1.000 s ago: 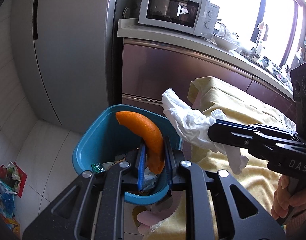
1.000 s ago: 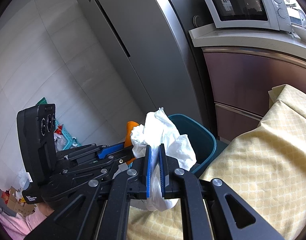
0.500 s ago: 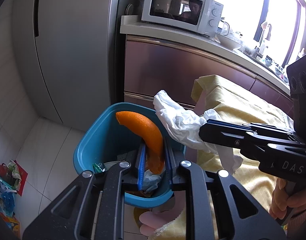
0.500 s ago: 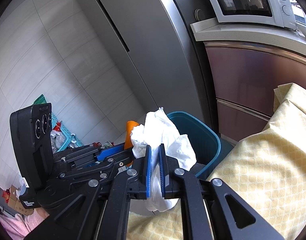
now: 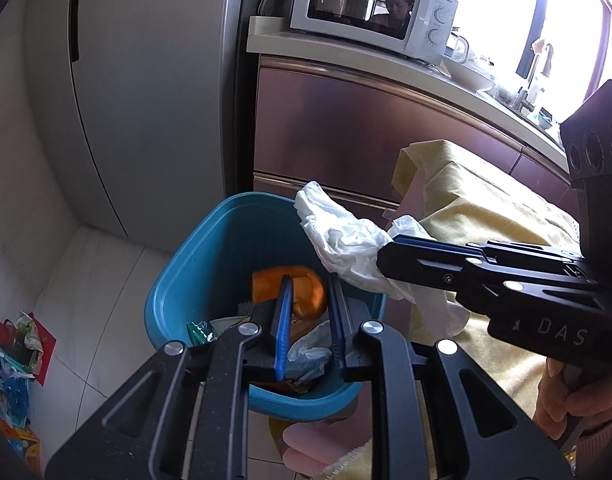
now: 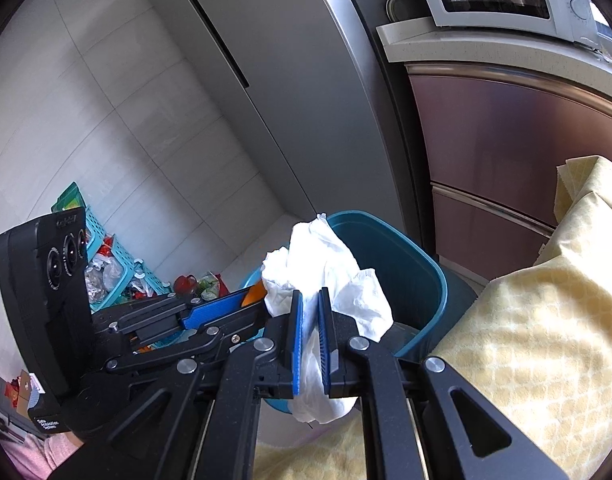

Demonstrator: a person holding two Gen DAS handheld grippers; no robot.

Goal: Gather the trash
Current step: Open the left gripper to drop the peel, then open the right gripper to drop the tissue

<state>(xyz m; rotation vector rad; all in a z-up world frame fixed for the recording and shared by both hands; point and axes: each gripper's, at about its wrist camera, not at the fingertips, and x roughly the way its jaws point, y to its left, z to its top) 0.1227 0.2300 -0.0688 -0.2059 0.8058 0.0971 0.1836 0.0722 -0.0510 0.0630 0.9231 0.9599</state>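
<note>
Kitchen floor (image 5: 77, 280), blue bin (image 5: 209, 264) beside tablecloth edge (image 5: 486, 216)

We carry two matte black grippers, each with angular cut-out arms, round silver pivot screws and flat blue pads lining the fingers: the left gripper (image 5: 308, 312) and the right gripper (image 6: 310, 332). The right one's side bears pale "DAS" lettering, and each has a boxy black camera block with three round lenses. A pink knit sleeve (image 5: 602, 436) shows at our right hand (image 5: 562, 404).
</note>
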